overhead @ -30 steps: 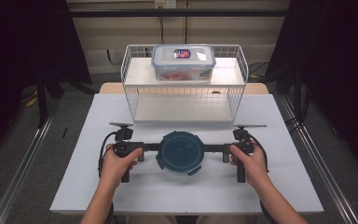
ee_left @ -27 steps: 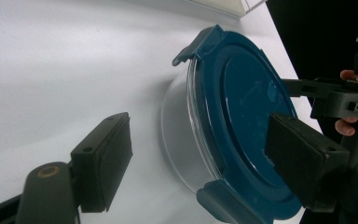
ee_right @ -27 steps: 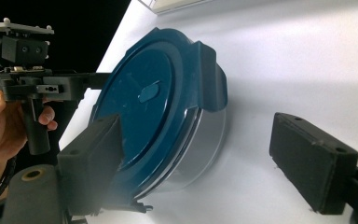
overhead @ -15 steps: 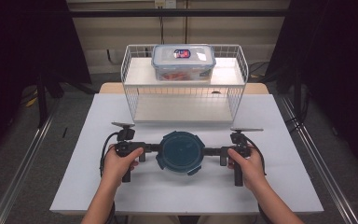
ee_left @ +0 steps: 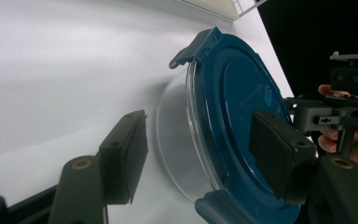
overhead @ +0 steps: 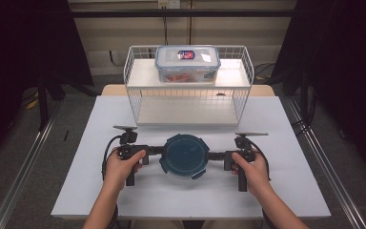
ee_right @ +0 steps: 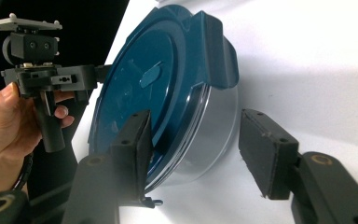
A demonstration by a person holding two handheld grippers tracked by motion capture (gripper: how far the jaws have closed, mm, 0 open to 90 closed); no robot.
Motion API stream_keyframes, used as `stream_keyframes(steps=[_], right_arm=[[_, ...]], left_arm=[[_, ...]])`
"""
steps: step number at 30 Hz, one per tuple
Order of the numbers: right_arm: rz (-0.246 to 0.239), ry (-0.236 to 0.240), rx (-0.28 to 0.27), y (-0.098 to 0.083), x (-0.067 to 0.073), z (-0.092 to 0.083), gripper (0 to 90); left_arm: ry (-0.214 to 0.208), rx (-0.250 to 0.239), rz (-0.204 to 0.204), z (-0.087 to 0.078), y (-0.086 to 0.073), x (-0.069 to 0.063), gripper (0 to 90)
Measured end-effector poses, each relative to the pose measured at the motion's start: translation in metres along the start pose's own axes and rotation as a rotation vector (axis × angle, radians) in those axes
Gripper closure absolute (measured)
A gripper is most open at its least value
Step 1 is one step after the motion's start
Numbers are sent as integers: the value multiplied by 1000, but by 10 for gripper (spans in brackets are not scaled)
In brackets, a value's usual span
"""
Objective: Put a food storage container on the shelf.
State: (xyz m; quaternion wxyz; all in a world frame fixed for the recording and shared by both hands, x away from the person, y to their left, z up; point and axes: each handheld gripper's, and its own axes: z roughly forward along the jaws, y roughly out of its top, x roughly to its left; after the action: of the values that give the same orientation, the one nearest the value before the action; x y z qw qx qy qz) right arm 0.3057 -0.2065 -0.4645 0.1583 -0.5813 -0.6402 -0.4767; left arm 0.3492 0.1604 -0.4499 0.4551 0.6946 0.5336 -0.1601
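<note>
A round clear container with a dark blue clip-on lid (overhead: 184, 153) sits on the white table (overhead: 276, 191). My left gripper (overhead: 159, 150) reaches its left edge and my right gripper (overhead: 213, 155) its right edge, each turned on its side. In the left gripper view one pad (ee_left: 279, 158) lies over the lid (ee_left: 233, 107), and the other pad (ee_left: 126, 158) stands off the clear bowl. In the right gripper view one pad (ee_right: 135, 149) overlaps the lid rim (ee_right: 140, 93), and the other (ee_right: 265, 154) is clear of the bowl's base. Both pairs of jaws have just been closing around the container's edge.
A white wire shelf basket (overhead: 188, 95) stands at the back of the table, with a clear rectangular lidded box (overhead: 187, 63) on top of it. Dark curtains hang on both sides. The table's front edge runs just below my hands.
My right gripper has slid a little toward the container. The left hand and the container have kept their places.
</note>
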Motion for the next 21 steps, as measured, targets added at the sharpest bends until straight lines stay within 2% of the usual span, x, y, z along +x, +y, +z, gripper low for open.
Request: stream_keyframes(steps=[3,4,5,6,7,9,11,12,15,17,19,21], right_arm=[[1,2,-3,0,1,0,480],[-3,1,-3,0,1,0,489],[-9,1,-11,0,1,1,490],[-8,-1,-11,0,1,1,491],[-8,-1,-12,0,1,1,502],[-10,2,-12,0,1,1,516],[3,7,-6,0,2,2,532],[5,9,-6,0,2,2,541],[6,11,-6,0,2,2,566],[4,12,-4,0,2,2,574],[33,22,-4,-1,3,3,595],[39,25,-5,-1,2,2,600]], left_arm=[[-3,4,-9,1,0,0,372],[10,10,9,0,0,1,375],[-9,10,-22,1,0,0,394],[6,17,-4,1,0,2,396],[-4,19,-31,2,-1,0,396],[-12,23,-44,3,-1,-1,419],[-8,26,-36,4,-1,-1,461],[-14,26,-47,4,-1,-1,468],[-8,32,-46,4,-1,0,520],[-25,39,-62,5,-2,0,564],[-31,43,-65,5,-2,0,578],[-35,43,-67,4,-2,-1,611]])
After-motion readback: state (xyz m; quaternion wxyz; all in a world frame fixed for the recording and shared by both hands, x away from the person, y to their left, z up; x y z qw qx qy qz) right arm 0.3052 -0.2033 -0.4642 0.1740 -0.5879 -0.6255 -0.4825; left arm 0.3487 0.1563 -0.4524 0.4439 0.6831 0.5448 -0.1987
